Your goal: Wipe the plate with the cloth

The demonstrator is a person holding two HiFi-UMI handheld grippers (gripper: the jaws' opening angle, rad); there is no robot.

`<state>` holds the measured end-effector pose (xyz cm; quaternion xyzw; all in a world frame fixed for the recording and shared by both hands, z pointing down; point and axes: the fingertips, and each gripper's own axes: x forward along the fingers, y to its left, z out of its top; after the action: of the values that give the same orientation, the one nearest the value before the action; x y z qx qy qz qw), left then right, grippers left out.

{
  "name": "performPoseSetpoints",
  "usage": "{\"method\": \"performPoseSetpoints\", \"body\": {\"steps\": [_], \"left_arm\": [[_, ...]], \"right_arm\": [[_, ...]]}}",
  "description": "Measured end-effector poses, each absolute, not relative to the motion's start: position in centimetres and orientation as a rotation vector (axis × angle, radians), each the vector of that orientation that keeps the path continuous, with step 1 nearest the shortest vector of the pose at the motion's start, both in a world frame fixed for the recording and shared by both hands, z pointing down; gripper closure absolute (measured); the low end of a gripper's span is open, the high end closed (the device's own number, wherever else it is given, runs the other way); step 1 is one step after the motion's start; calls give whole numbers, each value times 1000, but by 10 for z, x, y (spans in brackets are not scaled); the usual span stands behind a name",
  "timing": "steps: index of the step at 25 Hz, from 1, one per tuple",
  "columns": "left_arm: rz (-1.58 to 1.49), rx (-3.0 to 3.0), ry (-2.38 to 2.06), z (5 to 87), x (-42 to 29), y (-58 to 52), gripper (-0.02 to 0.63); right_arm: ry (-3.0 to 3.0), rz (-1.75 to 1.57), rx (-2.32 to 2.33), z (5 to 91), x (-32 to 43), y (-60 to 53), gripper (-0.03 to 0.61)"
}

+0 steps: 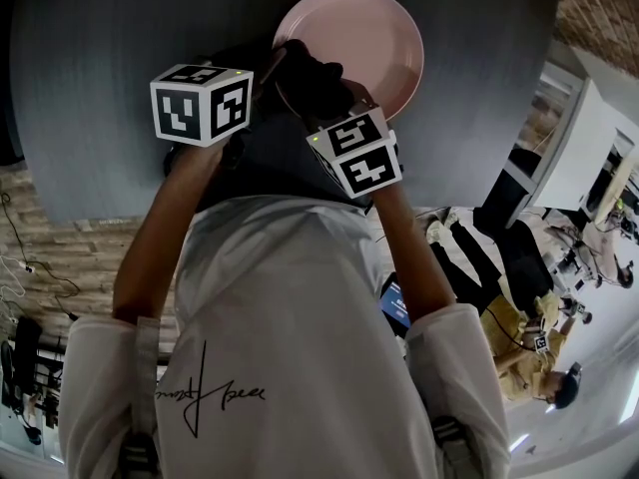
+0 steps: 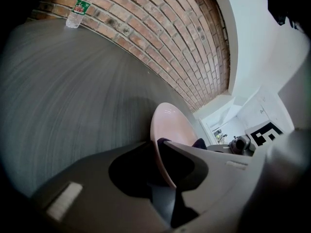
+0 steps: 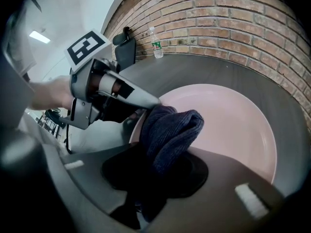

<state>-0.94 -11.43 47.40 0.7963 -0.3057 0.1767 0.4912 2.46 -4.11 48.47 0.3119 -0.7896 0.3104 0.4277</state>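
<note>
A pink plate (image 1: 374, 38) lies on the dark grey table (image 1: 90, 78). My left gripper (image 1: 280, 60) is shut on its near-left rim; in the left gripper view the rim (image 2: 167, 130) runs edge-on between the jaws of that gripper (image 2: 161, 149). A dark blue cloth (image 3: 170, 130) is bunched up and pinched in my right gripper (image 3: 163, 161), which presses it onto the plate (image 3: 233, 125) just inside the rim. The left gripper (image 3: 148, 105) sits right beside the cloth. In the head view the cloth (image 1: 312, 80) shows as a dark lump between the two marker cubes.
A plastic water bottle (image 3: 155, 42) stands at the table's far edge by the brick wall (image 3: 218, 13), also seen as the bottle (image 2: 77, 8). A black object (image 3: 125, 50) stands near it. A person (image 1: 534, 327) stands on the floor at the right.
</note>
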Motion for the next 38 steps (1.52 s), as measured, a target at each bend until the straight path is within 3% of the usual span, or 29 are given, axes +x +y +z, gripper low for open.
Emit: {"method": "performPoseSetpoints", "body": {"steps": [38], "left_arm": [[445, 1955, -744, 473, -16, -111, 540]], "right_arm": [[-1890, 777, 492, 482, 59, 4, 456]]}}
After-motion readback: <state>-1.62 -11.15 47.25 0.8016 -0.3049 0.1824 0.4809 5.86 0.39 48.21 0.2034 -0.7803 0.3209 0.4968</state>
